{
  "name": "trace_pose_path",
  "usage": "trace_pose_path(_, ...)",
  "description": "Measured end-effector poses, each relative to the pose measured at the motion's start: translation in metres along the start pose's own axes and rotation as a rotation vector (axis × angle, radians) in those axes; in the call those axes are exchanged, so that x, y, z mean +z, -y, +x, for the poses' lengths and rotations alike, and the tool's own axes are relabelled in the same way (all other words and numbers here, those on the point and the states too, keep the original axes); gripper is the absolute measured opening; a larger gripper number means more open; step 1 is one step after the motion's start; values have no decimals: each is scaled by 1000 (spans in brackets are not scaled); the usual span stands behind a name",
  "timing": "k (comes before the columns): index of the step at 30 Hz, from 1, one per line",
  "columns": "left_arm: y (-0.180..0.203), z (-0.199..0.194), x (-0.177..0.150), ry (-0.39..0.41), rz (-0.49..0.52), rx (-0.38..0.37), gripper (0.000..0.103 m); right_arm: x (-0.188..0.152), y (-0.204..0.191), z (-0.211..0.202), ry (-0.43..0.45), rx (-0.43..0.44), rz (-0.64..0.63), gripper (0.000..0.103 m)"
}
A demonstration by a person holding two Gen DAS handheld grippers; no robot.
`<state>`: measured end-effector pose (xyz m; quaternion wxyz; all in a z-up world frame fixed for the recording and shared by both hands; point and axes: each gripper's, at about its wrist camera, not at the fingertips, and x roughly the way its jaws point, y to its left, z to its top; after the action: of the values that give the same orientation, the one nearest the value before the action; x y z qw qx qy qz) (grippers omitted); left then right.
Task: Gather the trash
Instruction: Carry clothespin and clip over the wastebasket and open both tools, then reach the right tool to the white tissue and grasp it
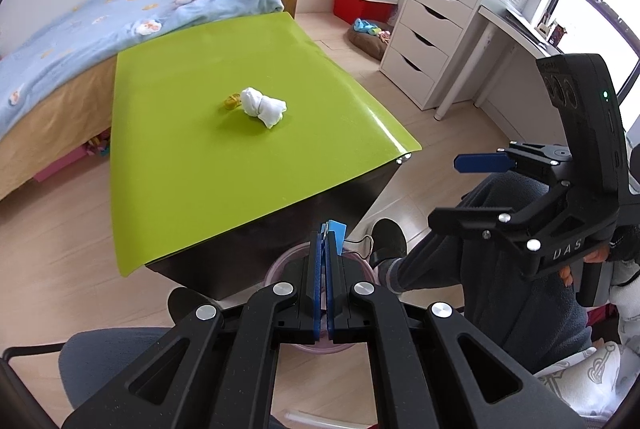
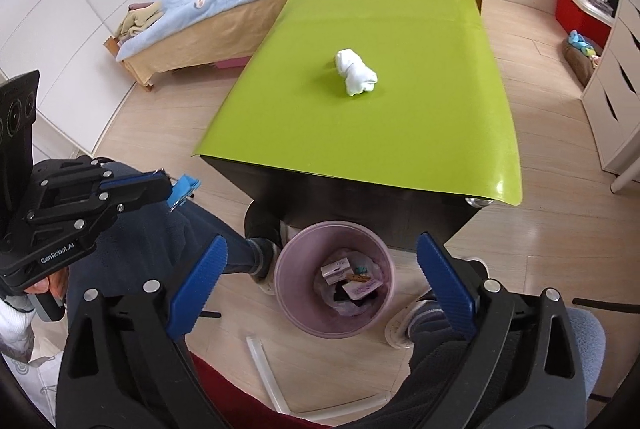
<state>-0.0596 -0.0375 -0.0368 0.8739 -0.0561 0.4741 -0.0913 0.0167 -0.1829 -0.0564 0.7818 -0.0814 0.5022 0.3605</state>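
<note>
Pale wood floor (image 2: 160,117), blue-quilted bed (image 1: 80,29), white drawers (image 1: 432,29), bright window (image 1: 592,5), seemingly daylight.

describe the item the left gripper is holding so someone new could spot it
Find the pink bin on the floor at the near end of the green table. Left of it in the right wrist view, the left gripper is shut on a blue binder clip, the only bright blue piece with wire handles.

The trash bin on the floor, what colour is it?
The trash bin is pale pink, a bit purplish. The right wrist view shows it best.
</note>
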Motion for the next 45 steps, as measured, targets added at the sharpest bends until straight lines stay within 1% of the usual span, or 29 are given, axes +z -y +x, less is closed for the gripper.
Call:
trace_pose_path(4, 6, 3, -1, -12, 15, -13, 1, 0, 5, -7, 18, -28, 12, 95)
trace_pose_path(10, 14, 8, 1, -26, 31, -39, 3, 0, 16, -16, 42, -40, 40, 95)
trace_pose_path(12, 15, 10, 1, -32, 30, -47, 16, 0, 18, -18, 47, -42, 45, 95)
trace_pose_path(13, 14, 12, 1, -35, 28, -45, 25, 0, 19, -19, 49, -42, 48, 95)
trace_pose_path(14, 14, 14, 1, -35, 25, -36, 55, 0, 20, -20, 51, -42, 51, 95)
trace_pose_path(15, 13, 14, 1, -31, 18, -36, 71, -1, 21, -21, 54, -42, 54, 95)
trace_pose_path(16, 11, 15, 1, -27, 8, -32, 78, -1, 21, -21, 57, -43, 56, 96)
trace_pose_path(17, 11, 15, 1, -21, 3, -20, 89, -1, 21, -22, 60, -43, 58, 96)
trace_pose_path(19, 6, 15, 1, -14, -16, 8, 91, -1, 22, -22, 64, -40, 62, 97)
trace_pose_path(21, 1, 14, 2, -9, -35, 25, 95, -2, 21, -21, 65, -39, 61, 97)
trace_pose_path(22, -1, 13, 2, -5, -43, 31, 95, -2, 21, -21, 64, -38, 60, 97)
trace_pose_path(30, -14, 9, 4, 19, -89, 45, 95, 1, 15, -15, 65, -32, 41, 99)
trace_pose_path(37, -24, 8, 6, 30, -125, 34, 95, 6, 13, -12, 67, -38, 31, 99)
trace_pose_path(41, -32, 8, 10, 40, -141, 39, 95, 18, 13, -8, 66, -41, 16, 99)
trace_pose_path(45, -36, 6, 14, 54, -151, 47, 95, 41, 11, 2, 58, -52, -31, 99)
